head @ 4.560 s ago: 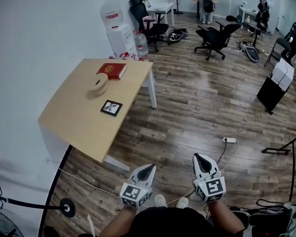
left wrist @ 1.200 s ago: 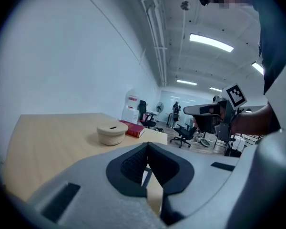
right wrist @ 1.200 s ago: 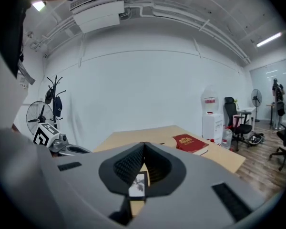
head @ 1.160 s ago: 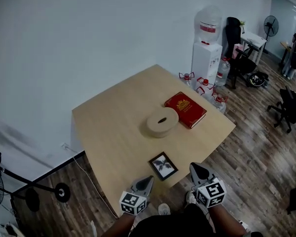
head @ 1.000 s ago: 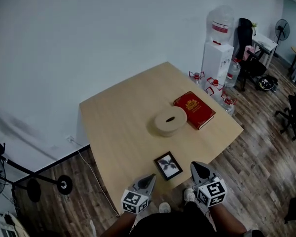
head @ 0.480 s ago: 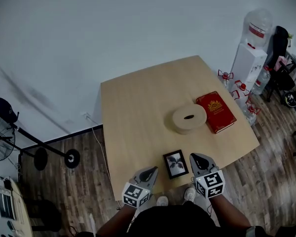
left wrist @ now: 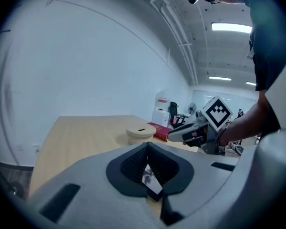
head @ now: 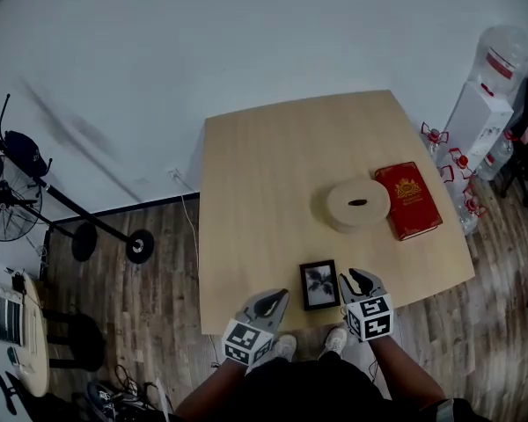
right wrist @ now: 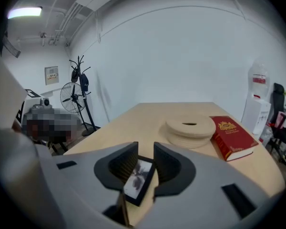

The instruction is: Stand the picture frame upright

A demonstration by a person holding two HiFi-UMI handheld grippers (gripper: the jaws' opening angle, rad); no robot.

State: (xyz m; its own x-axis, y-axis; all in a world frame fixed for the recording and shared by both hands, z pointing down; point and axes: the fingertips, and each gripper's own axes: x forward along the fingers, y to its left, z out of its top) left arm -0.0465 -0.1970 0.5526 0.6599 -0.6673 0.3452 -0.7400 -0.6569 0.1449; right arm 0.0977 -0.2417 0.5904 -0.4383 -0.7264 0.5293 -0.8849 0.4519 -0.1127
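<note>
Now, head view: I have closed in on the light wooden table (head: pixel 264 192). The small black picture frame (head: pixel 319 285) lies flat near its front edge, between the left gripper (head: pixel 276 300) and the right gripper (head: pixel 357 280). A second ago both hung further back.
Head view, beyond: a round pale wooden disc (head: pixel 358 204) and a red hardback book (head: pixel 408 200), well apart from the frame.
Left gripper view: jaws pressed together at the tips, pinching nothing. The frame shows below them.
Right gripper view: jaws spread a little, with the frame lying past the gap, not gripped.
Meaning: I judge the approach done and the lift not yet begun.
</note>
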